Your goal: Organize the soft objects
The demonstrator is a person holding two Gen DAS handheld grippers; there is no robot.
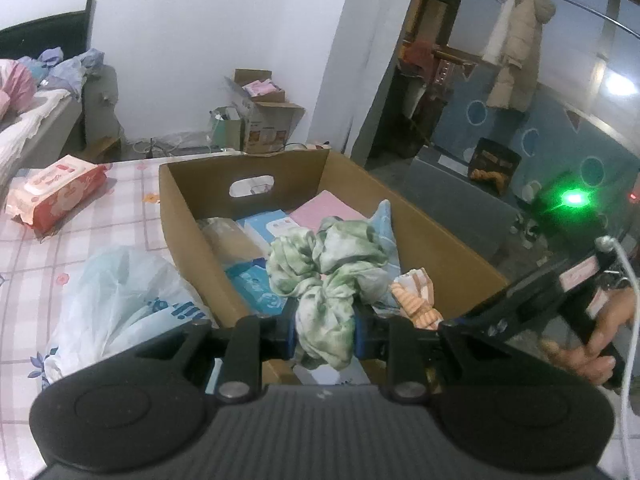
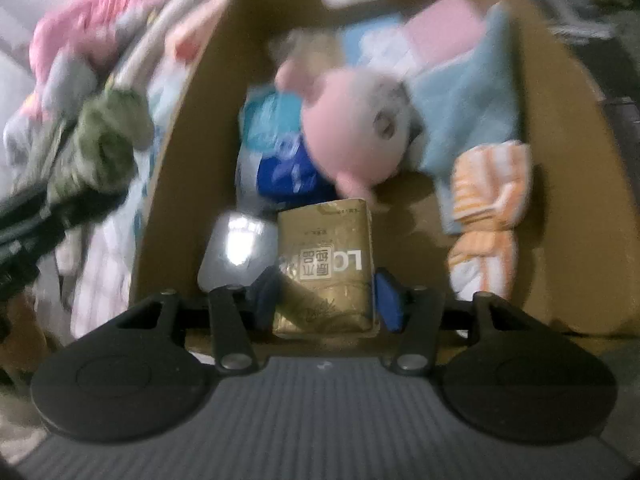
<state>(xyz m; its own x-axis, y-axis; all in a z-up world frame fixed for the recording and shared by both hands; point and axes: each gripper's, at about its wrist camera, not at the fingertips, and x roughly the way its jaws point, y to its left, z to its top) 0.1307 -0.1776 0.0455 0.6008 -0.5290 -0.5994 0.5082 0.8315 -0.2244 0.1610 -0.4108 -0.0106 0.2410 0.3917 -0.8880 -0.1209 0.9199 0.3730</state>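
Observation:
My left gripper (image 1: 325,332) is shut on a green-and-white tie-dye cloth (image 1: 328,264), which hangs over the near end of an open cardboard box (image 1: 180,208). In the right wrist view my right gripper (image 2: 326,304) is shut on a gold tissue pack (image 2: 328,256), low inside the same box (image 2: 560,272). A blurred pink plush toy (image 2: 352,136) lies past it among blue packs. A blue cloth (image 2: 472,112) and an orange striped cloth (image 2: 488,216) lie on the right. A hand (image 1: 592,352) holds the right gripper's black body (image 1: 540,292).
The box stands on a pink checked cover (image 1: 80,240) beside a pale plastic bag (image 1: 120,296) and a red wipes pack (image 1: 60,192). Blue packs (image 1: 260,292) and a pink box (image 1: 324,208) lie inside it. Open cartons (image 1: 260,120) stand by the far wall.

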